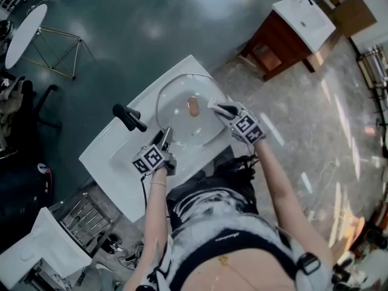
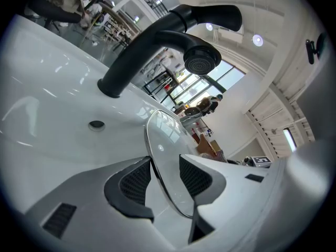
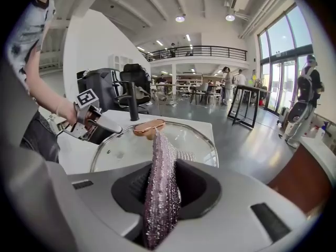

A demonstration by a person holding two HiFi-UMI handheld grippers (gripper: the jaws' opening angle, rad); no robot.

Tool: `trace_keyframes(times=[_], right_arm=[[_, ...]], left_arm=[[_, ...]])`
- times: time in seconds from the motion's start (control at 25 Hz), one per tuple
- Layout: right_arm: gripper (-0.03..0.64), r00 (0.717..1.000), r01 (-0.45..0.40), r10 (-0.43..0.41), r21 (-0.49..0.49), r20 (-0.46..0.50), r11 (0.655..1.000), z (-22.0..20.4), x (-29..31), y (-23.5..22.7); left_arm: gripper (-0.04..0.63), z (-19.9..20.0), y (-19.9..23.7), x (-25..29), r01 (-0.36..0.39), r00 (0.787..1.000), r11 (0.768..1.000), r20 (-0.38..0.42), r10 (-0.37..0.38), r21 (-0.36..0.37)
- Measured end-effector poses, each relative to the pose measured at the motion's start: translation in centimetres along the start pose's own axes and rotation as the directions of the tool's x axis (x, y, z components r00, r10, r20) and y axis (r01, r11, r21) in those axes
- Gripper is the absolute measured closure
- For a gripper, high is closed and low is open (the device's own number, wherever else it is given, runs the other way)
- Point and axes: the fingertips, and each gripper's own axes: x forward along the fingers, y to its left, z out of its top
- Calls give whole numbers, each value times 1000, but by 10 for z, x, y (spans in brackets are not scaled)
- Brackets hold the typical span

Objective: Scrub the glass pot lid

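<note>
The round glass pot lid (image 1: 182, 123) with a copper knob (image 1: 193, 106) lies over the basin of a white sink (image 1: 115, 162). My left gripper (image 1: 166, 136) clamps its near rim. In the left gripper view the metal-edged lid (image 2: 164, 151) runs up between the two dark pads (image 2: 135, 184). My right gripper (image 1: 216, 108) is at the lid's right side, shut on a purple glittery scrub cloth (image 3: 161, 188). The cloth's tip reaches the glass lid (image 3: 126, 148) beside the knob (image 3: 148, 126). The left gripper (image 3: 92, 121) shows at the lid's far edge in the right gripper view.
A black faucet (image 1: 129, 117) stands at the sink's back edge, its spout (image 2: 157, 41) arching over the basin near the overflow hole (image 2: 96, 124). A wooden vanity with a white top (image 1: 291, 32) stands at far right. A wire rack (image 1: 85, 220) sits left of the person.
</note>
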Motion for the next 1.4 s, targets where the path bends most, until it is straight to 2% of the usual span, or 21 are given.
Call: trace_keyframes(times=[0.12, 0.28, 0.72, 0.88, 1.0, 1.16, 1.4], right_arm=[[520, 999, 41, -41, 2, -12, 999, 2, 4, -6], [520, 998, 55, -55, -10, -22, 998, 1, 5, -3], [520, 993, -113, 108, -86, -57, 990, -4, -5, 51], [520, 974, -222, 212, -149, -78, 964, -1, -5, 86], [520, 961, -272, 255, -209, -104, 940, 3, 0, 106], [520, 958, -283, 262, -242, -114, 928, 12, 9, 120], [520, 969, -244, 225, -239, -103, 940, 34, 29, 130]], left_arm=[[431, 0, -2, 0, 8, 1000, 1000, 4, -8, -3], [431, 1, -2, 0, 3, 1000, 1000, 7, -3, -3], [431, 0, -2, 1, 2, 1000, 1000, 14, -2, -13], [431, 3, -6, -1, 4, 1000, 1000, 19, -4, -11], [431, 5, -8, -2, -2, 1000, 1000, 19, 2, -5], [431, 4, -6, -2, -3, 1000, 1000, 26, 4, -11], [431, 3, -6, -1, 1, 1000, 1000, 28, 0, -13]])
